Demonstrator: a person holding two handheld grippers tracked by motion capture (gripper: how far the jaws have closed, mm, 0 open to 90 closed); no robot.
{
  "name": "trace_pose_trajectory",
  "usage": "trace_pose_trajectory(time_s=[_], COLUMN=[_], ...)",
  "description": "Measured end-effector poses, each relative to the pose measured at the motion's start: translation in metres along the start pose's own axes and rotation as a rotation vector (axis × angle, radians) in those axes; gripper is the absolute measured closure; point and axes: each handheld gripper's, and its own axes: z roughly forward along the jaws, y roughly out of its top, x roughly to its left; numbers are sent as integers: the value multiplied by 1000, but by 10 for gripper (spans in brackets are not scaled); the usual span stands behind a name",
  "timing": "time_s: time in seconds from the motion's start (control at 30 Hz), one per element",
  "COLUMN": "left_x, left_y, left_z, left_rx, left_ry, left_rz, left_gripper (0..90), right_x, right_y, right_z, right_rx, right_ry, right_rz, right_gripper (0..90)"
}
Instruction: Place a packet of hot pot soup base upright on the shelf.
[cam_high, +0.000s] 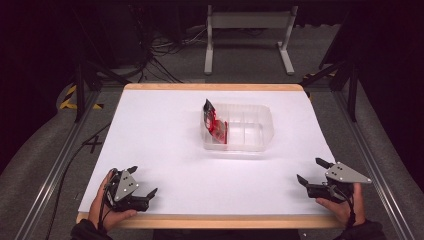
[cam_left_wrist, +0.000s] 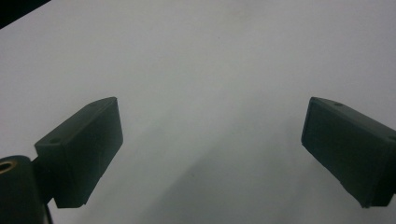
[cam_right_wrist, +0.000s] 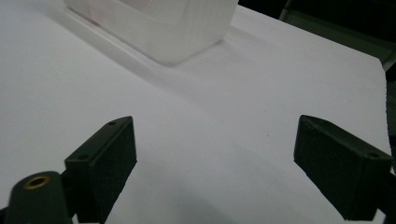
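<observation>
High view, from left to right: the left gripper (cam_high: 143, 181) rests at the near left corner of the white table (cam_high: 160, 130), jaws spread and empty. Mid-table, well apart from both hands, a clear plastic bin (cam_high: 250, 131) holds a red-and-black packet (cam_high: 214, 122) leaning upright against its left wall. The right gripper (cam_high: 311, 171) sits at the near right edge, released, nothing between its jaws. Judging by this, the packet is already stowed and the work looks essentially complete, or else not yet begun.

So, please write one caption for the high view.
Red-and-black packet inside clear plastic bin; both open grippers rest apart.
</observation>
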Motion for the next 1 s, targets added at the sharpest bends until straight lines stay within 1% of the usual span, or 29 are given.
trace_pose_trajectory(time_s=[0.13, 0.27, 0.3, 0.37, 0.53, 0.7, 0.8, 0.83, 1.0], left_x=[0, 0, 1, 0, 0, 0, 0, 0, 1], left_y=[0, 0, 1, 1, 1, 1, 1, 1, 1], left_z=[0, 0, 1, 1, 1, 1, 1, 1, 1], left_rx=[-2, -1, 1, 0, -1, 0, -2, -2, 2], left_ry=[0, 3, 3, 2, 2, 3, 1, 1, 1], left_rz=[3, 3, 10, 11, 6, 14, 2, 9, 10], left_gripper=[61, 61, 61, 62, 61, 62, 62, 62, 62], right_x=[0, 0, 0, 0, 0, 0, 0, -1, -1], right_y=[-2, -1, -1, -2, -1, 0, 0, 0, 0], right_z=[-2, -3, -3, -3, -4, -5, -5, -6, -5], right_rx=[-4, -7, -2, -3, -4, -9, -15, -16, -8], right_ry=[-3, -20, -25, -28, -30, -30, -32, -34, -39], right_rz=[2, -16, -26, -28, -27, -28, -25, -23, -21], right_gripper=[138, 137, 136, 137, 137, 136, 135, 135, 136])
